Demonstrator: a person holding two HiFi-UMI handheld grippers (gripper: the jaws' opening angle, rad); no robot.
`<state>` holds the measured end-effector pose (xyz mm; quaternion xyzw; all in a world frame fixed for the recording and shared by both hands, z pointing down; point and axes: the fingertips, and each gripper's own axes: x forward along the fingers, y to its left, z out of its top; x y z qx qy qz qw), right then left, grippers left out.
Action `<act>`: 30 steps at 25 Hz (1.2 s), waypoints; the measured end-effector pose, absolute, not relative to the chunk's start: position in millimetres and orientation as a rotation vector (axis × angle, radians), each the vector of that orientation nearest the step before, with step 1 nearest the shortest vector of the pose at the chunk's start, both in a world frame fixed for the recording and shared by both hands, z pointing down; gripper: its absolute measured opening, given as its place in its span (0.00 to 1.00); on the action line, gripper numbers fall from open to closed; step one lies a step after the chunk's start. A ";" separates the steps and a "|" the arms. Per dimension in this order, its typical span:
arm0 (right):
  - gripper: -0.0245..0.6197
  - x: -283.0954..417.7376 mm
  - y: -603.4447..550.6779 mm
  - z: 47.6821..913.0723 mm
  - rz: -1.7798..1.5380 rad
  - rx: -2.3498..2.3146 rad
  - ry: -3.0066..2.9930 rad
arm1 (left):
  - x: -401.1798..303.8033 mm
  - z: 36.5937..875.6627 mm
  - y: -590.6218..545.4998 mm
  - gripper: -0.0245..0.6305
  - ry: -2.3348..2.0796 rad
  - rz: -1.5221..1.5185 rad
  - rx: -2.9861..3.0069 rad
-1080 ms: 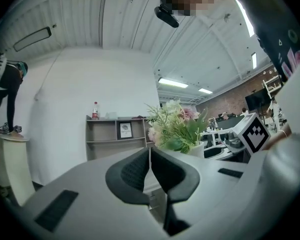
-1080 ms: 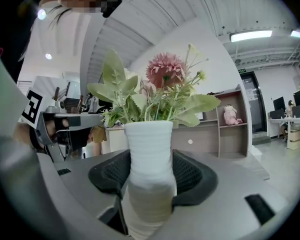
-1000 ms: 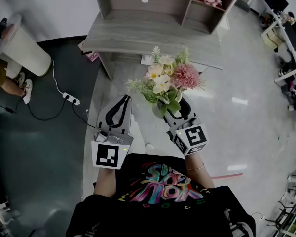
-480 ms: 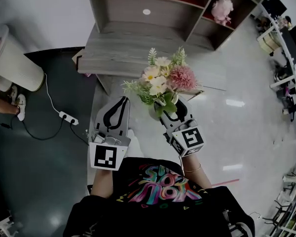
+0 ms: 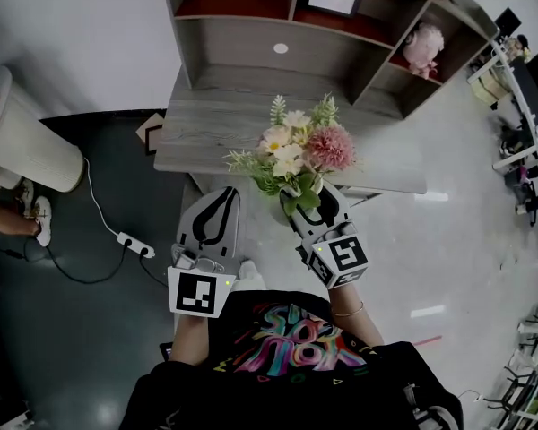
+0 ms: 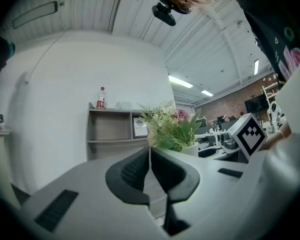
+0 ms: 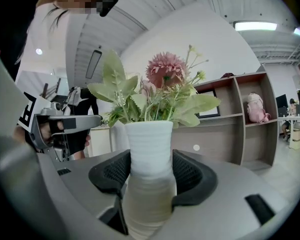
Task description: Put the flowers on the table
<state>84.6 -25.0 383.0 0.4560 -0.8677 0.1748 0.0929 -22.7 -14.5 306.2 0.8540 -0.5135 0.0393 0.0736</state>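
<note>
- Right gripper, in the head view, holds the flowers up in the air by the near edge of the grey table. The left gripper hangs just short of the table.
- Left gripper view: its jaws are pressed together, with nothing between them.
- Right gripper view: both jaws squeeze the white vase, which stands upright.

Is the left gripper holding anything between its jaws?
No, the left gripper has its jaws pressed together on nothing, while the white vase sits in the right gripper.
</note>
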 end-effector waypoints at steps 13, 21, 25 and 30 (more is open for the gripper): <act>0.46 86.7 -29.6 382.4 0.479 1.348 -2.569 | -31.3 312.3 -14.8 0.09 -1.545 0.119 2.549; 0.46 70.6 39.6 383.0 0.362 1.465 -2.628 | -47.9 321.0 56.1 0.09 -1.552 0.061 2.649; 0.46 62.1 109.8 391.4 0.281 1.545 -2.612 | -54.9 325.2 119.6 0.09 -1.496 -0.003 2.748; 0.46 72.6 54.7 388.9 0.275 1.512 -2.621 | -36.7 320.8 67.4 0.09 -1.499 0.004 2.753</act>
